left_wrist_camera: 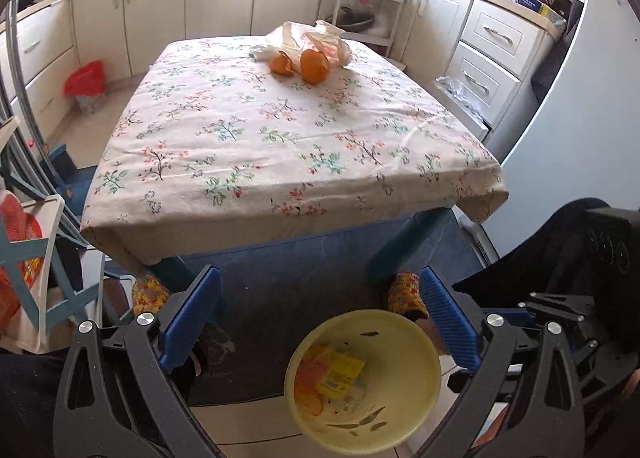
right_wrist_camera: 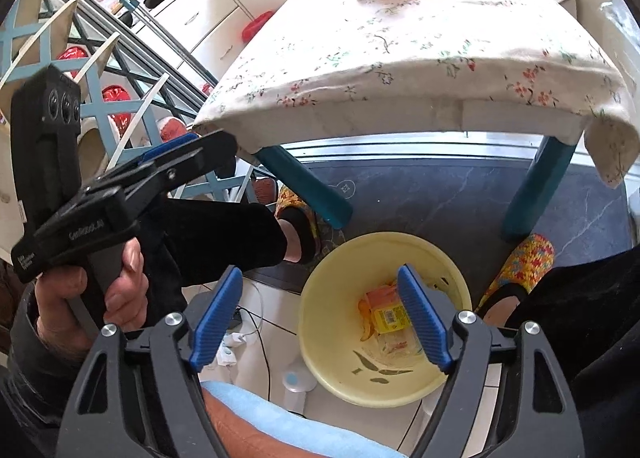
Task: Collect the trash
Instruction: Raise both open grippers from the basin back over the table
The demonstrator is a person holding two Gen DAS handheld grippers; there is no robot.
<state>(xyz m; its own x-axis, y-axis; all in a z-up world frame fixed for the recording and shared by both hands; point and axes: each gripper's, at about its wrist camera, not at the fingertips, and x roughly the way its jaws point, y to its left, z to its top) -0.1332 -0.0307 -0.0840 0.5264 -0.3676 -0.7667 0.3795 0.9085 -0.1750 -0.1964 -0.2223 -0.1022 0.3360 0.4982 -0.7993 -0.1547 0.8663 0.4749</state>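
Both the left gripper (left_wrist_camera: 320, 318) and right gripper (right_wrist_camera: 320, 322) gape wide, empty, above the pale yellow plastic bin (right_wrist_camera: 320, 298). Orange peel pieces (left_wrist_camera: 300, 63) and a crumpled plastic bag (left_wrist_camera: 316, 40) lie at the floral-clothed table's (left_wrist_camera: 280, 146) far edge; a long reach could probably nudge peel off or drag the cloth.

Legible text is minimal. The black body of the left gripper (right_wrist_camera: 192, 156), left of the right jaws, carries white lettering too blurred to read. Print on the yellow wrapper (right_wrist_camera: 390, 316) between those jaws is illegible.
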